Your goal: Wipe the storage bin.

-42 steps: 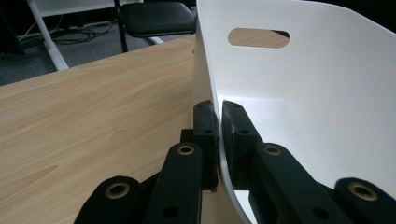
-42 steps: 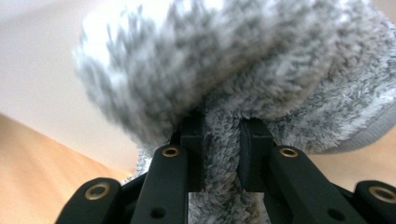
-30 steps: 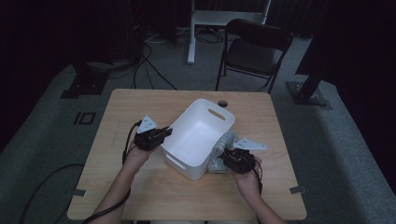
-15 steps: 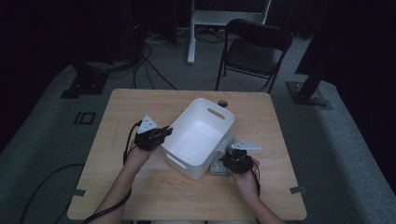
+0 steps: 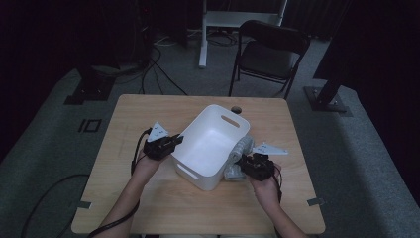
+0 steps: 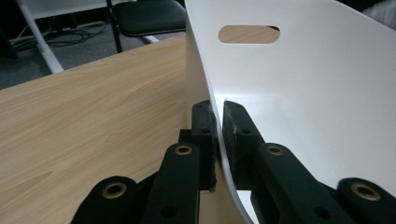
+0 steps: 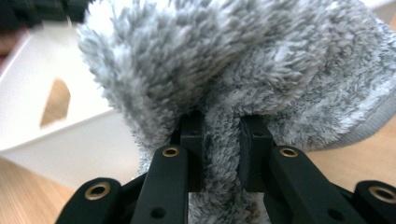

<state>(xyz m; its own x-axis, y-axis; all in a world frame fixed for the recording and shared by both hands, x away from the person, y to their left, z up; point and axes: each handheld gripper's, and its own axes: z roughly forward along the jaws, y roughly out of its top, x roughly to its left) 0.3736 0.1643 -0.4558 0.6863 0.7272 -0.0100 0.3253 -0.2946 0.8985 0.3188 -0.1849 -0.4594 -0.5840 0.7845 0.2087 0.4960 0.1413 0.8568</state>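
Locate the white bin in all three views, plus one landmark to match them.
High view: white bin at table centre, between the two grippers.
Left gripper view: its thin wall rises from between the fingers and covers the right half.
Right gripper view: at left, behind the grey fluffy cloth.
Shared landmark: the bin's oval handle slot, seen at the far end wall, top centre and far left.

White bin (image 5: 210, 144) tilted on table, grey fluffy cloth (image 5: 238, 153) beside it

Tool (image 7: 222, 140) clamped on fluffy grey cloth (image 7: 243, 65)
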